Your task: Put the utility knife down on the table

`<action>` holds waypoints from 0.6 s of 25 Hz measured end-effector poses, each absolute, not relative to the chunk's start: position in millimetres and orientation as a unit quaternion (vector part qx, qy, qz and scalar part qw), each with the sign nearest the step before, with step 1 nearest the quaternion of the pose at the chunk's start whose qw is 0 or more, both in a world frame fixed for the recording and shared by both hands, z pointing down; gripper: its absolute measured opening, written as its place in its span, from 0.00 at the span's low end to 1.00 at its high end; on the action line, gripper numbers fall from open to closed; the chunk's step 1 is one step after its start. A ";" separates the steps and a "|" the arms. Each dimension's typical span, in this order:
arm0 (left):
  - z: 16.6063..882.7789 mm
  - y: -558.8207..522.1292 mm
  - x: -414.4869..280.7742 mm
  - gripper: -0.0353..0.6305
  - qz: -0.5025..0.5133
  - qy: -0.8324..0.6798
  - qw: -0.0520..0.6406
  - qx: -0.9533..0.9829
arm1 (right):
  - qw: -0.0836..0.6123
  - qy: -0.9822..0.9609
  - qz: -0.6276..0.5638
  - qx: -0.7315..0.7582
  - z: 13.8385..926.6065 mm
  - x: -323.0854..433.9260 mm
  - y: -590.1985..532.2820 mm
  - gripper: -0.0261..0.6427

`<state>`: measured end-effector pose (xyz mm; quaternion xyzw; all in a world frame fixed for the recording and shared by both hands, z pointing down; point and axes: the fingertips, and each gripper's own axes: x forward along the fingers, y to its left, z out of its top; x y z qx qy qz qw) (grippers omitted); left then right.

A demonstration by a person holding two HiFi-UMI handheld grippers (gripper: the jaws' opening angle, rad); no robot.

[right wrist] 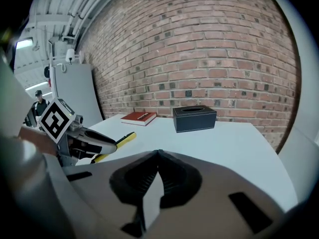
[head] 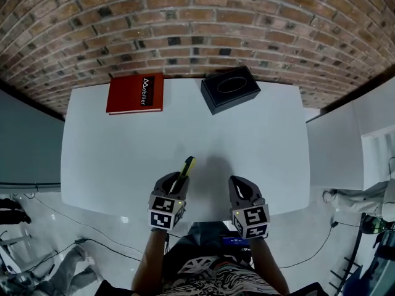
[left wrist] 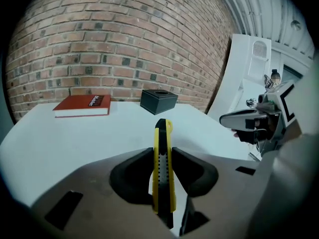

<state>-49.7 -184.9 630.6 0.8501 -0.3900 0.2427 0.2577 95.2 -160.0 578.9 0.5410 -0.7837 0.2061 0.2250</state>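
Left gripper (head: pixel 176 182): jaws clamped on the utility knife (head: pixel 186 166), yellow body gripped edge-up, its far end pointing out over the white counter (head: pixel 123 153). Knife sits over the counter's near edge, apparently not yet resting on it. Right gripper (head: pixel 242 187): jaws closed, empty, just beside. Judged remaining: lower, open jaws, withdraw.

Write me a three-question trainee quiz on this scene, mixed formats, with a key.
1. True or false: the right gripper holds the utility knife.
2. Which lies at the table's far left corner? A red book; B black box; C utility knife.
3. Which gripper's jaws are shut with nothing between them?
Key: 1 false, the left gripper holds it; 2 A; 3 the right.
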 end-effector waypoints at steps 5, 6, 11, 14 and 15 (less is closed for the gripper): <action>652.9 -184.4 -44.8 0.23 0.291 -0.373 0.235 0.849 | 0.238 -0.784 0.221 0.529 594.3 92.4 -160.8 0.04; 658.2 -185.0 -44.8 0.23 0.303 -0.370 0.230 0.848 | 0.241 -0.784 0.224 0.527 598.0 91.7 -161.2 0.04; 680.5 -186.2 -42.1 0.23 0.324 -0.357 0.242 0.842 | 0.252 -0.780 0.242 0.520 615.1 89.8 -160.9 0.04; 695.6 -181.5 -40.4 0.23 0.340 -0.348 0.249 0.837 | 0.252 -0.778 0.248 0.519 617.7 89.9 -164.2 0.04; 698.1 -181.4 -39.7 0.23 0.345 -0.346 0.248 0.837 | 0.253 -0.778 0.248 0.518 617.8 89.7 -166.4 0.04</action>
